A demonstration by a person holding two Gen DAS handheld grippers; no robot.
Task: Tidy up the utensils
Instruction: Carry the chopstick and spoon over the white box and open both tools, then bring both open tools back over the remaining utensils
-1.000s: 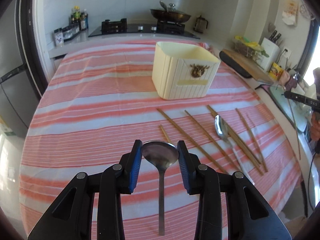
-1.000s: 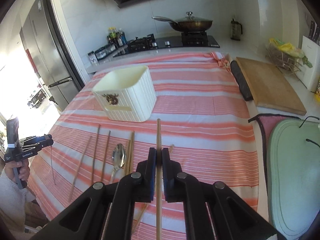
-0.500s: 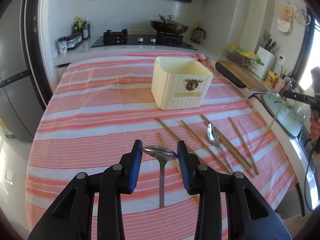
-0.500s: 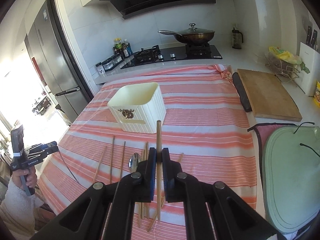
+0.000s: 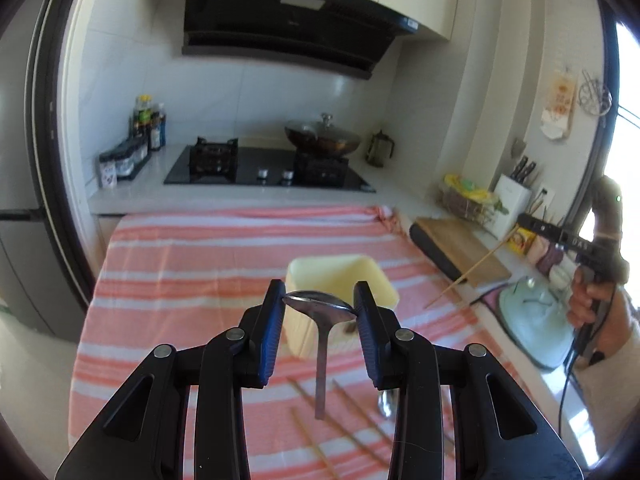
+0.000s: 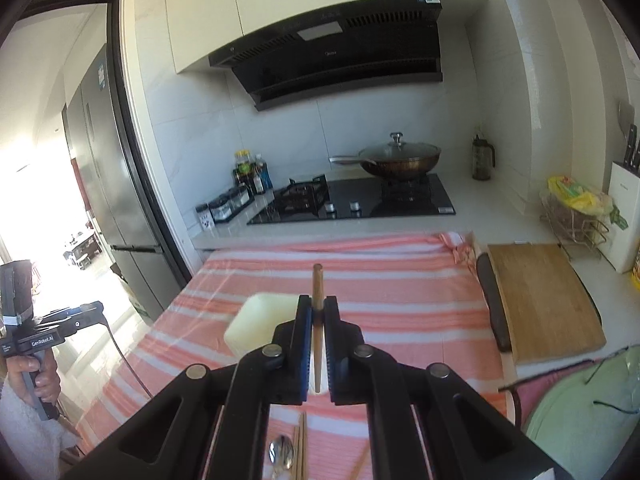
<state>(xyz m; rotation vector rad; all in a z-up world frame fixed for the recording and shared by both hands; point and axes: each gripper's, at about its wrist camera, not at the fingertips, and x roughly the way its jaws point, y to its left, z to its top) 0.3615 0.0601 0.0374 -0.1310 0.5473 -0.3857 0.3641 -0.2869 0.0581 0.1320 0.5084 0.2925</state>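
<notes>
Left wrist view, left gripper pinching a spoon by its bowl between blue pads, handle hanging down, cream box sitting just beyond, right gripper clamping an upright chopstick, more chopsticks lying on the striped cloth below.

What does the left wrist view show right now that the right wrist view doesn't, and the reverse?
Only the left wrist view shows the left gripper clamping a spoon by its bowl, handle hanging down. Only the right wrist view shows the right gripper shut on a chopstick and the refrigerator. Both show the cream container, striped tablecloth, stove with wok and cutting board.
</notes>
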